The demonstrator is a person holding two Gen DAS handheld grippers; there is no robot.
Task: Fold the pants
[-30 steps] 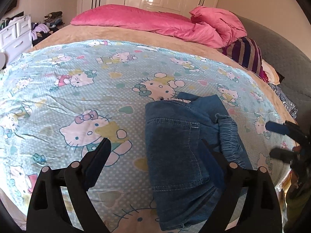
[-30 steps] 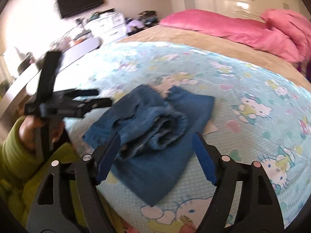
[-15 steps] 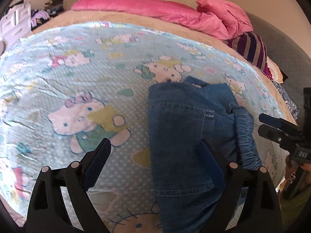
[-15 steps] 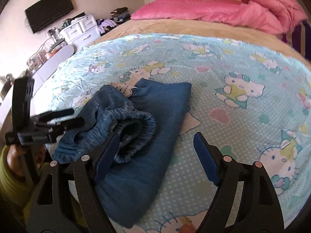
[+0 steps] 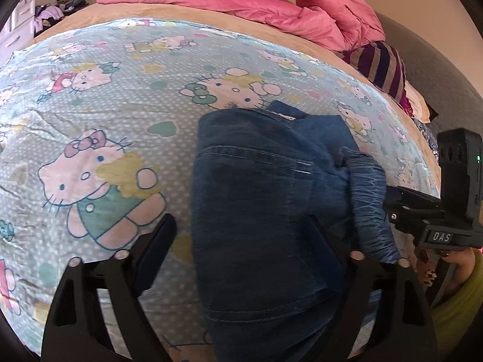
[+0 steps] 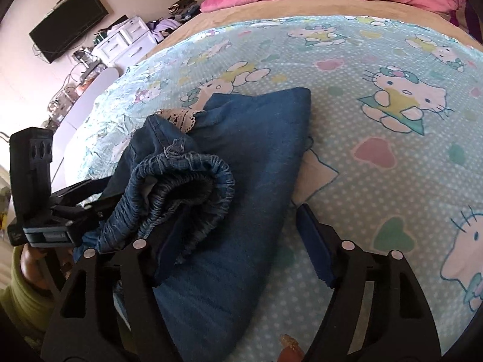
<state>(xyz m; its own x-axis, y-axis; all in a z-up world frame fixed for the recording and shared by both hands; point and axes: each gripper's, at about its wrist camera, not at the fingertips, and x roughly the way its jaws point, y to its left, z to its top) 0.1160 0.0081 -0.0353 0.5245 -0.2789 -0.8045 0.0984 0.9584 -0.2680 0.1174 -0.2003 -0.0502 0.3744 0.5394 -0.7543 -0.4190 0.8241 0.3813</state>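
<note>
Blue denim pants (image 5: pixel 265 199) lie folded into a bundle on the Hello Kitty blanket (image 5: pixel 90 120), with the elastic waistband (image 6: pixel 187 181) bunched on top. My left gripper (image 5: pixel 241 247) is open, its fingers astride the bundle's near-left part. My right gripper (image 6: pixel 235 241) is open, its left finger (image 6: pixel 164 256) against the waistband and its right finger on the blanket. Each gripper shows in the other's view, at the bundle's edge: the right one in the left wrist view (image 5: pixel 428 211), the left one in the right wrist view (image 6: pixel 60 211).
Pink bedding (image 5: pixel 241 3) and a striped cushion (image 5: pixel 380 63) lie at the far end of the bed. A white dresser (image 6: pixel 126 39) and a wall television (image 6: pixel 66 27) stand beyond the bed's left side. The bed edge is close below both grippers.
Both grippers have moved in close to the pants and lower; the bundle now fills more of each view. Both stay open. The pants have not visibly moved.
</note>
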